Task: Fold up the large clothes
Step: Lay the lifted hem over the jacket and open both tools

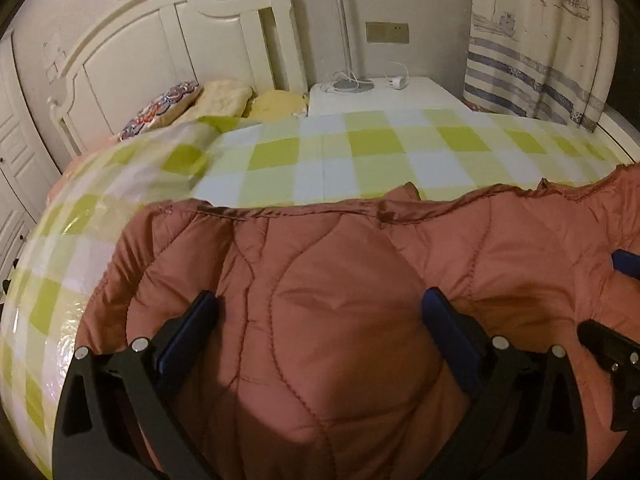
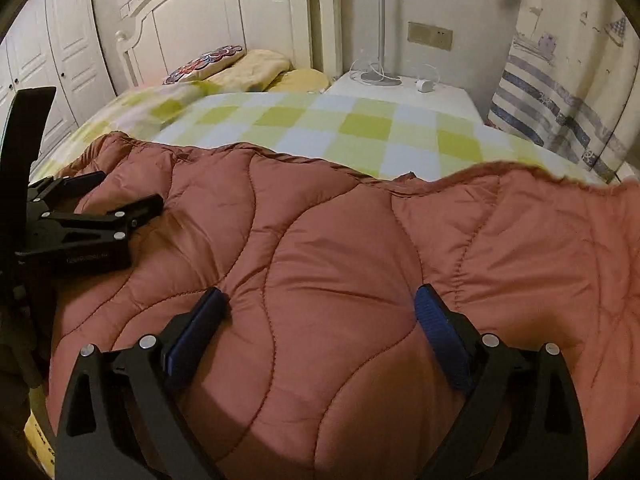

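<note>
Checked green bedspread [image 1: 360, 152] carries a puffy, quilted rust-red coat [image 1: 328, 280].

Quilted jacket [image 1: 340, 320] spread across near end of bed [image 1: 360, 152], on the sheet. Left tool [image 1: 320, 312] and right tool [image 2: 320, 312] side by side over it, jaws wide apart. Pillows [image 2: 248, 66] at far end against headboard [image 2: 240, 8]. Counter [image 2: 404, 92] right of headboard, lamp base [image 2: 380, 78] on it. Wardrobe [image 2: 60, 48] far left; curtain [image 2: 568, 80] far right.
</note>
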